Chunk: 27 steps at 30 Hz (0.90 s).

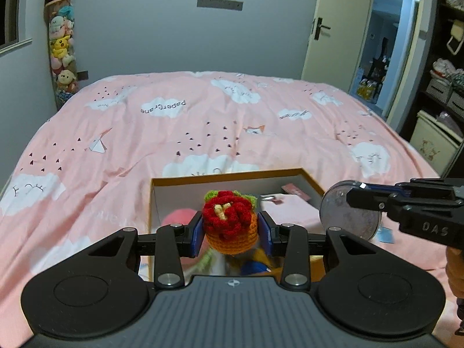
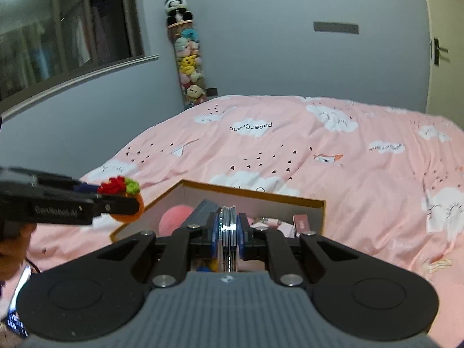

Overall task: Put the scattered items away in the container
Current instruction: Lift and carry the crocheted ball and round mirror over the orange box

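Left claw (image 1: 235,232) is pinching a soft, light crocheted red-and-orange flower pot (image 1: 230,223) by its belly; right claw (image 2: 229,235) is clamping a rigid, slippery round disc case (image 2: 229,232) edge-on. Both are hanging above the orange-rimmed cardboard box (image 1: 232,175) near the bed's front edge.

I am looking into a home bedroom: a wide bed (image 1: 203,121) under a pink duvet printed with clouds and paper cranes, a tall column of plush toys (image 1: 61,49) with a panda on top in the corner, a cream door (image 1: 333,26) standing open, and shelves (image 1: 446,81) stacked with storage boxes.
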### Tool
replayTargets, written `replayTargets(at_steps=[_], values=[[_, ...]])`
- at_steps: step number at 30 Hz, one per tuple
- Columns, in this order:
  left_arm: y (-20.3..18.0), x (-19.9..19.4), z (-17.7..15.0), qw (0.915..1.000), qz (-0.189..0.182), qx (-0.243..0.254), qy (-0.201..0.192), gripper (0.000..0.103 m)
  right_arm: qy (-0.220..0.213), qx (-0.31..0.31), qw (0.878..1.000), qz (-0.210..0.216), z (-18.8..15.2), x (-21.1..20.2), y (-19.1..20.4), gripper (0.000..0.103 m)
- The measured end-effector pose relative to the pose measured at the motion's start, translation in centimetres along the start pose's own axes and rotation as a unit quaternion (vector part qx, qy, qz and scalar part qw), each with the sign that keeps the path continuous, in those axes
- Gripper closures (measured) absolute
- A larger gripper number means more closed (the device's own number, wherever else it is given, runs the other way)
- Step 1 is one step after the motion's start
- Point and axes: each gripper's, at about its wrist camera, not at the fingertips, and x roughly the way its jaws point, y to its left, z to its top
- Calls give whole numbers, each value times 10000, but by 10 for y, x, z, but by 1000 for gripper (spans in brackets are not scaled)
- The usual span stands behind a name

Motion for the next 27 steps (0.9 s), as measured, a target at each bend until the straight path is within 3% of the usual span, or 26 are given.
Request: replayTargets(at_steps=[11,18,27], values=[[26,69,16,9990,53,-253,371,59,-116,187,9997,-54,23,81,-4,88],[25,99,19,9981,130,-185,577,59,196,349,9991,-126,24,122,-15,88],[26,121,15,9958,274,-134,859,58,496,606,9969,-55,17,147,-29,88]])
